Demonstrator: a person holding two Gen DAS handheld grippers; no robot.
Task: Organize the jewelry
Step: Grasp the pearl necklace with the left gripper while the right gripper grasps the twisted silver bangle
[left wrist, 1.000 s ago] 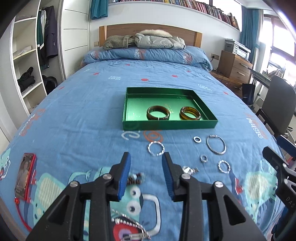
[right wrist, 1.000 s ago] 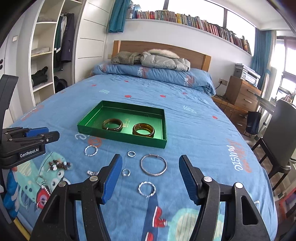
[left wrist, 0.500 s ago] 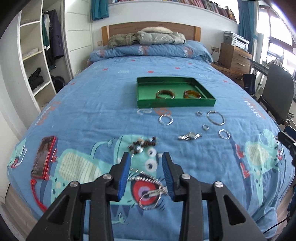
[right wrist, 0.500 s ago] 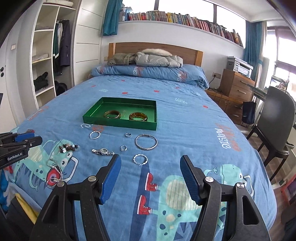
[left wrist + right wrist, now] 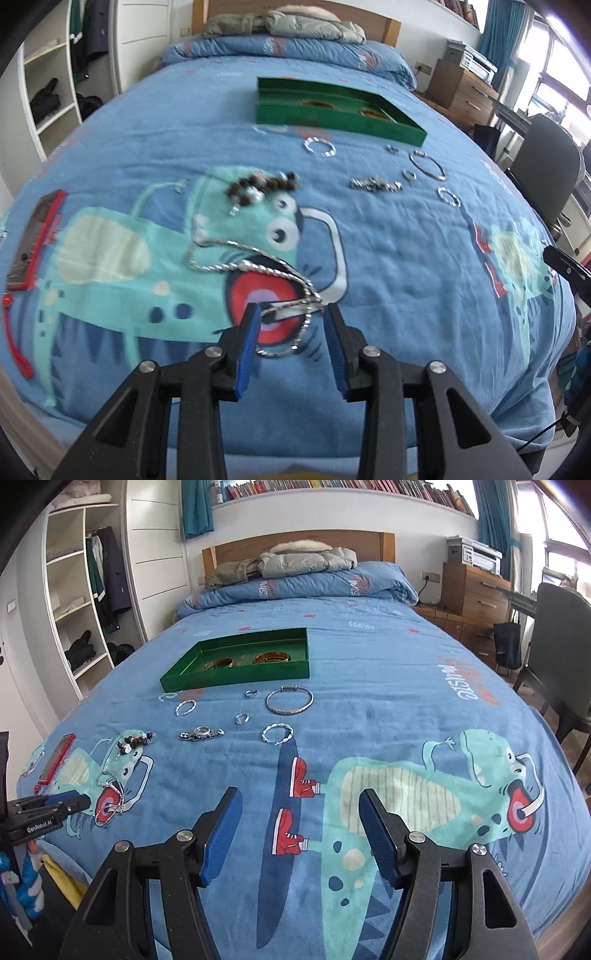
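Left tongs [image 5: 291,325] low over bedspread [image 5: 406,258], open astride silver chain [image 5: 258,269]; right tongs [image 5: 301,830] wide open, empty

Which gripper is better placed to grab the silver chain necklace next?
Left. The left gripper is open with the silver chain necklace partly between its fingers. The right gripper is open over bare bedspread, far from it.

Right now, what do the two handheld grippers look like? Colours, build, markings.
Both match: the left gripper and right gripper have black plastic linkage arms with silver pivot bolts and flat blue ribbed pads. In the right wrist view the left one's body carries white "GenRobot.AI" lettering. No cables or sleeves show.
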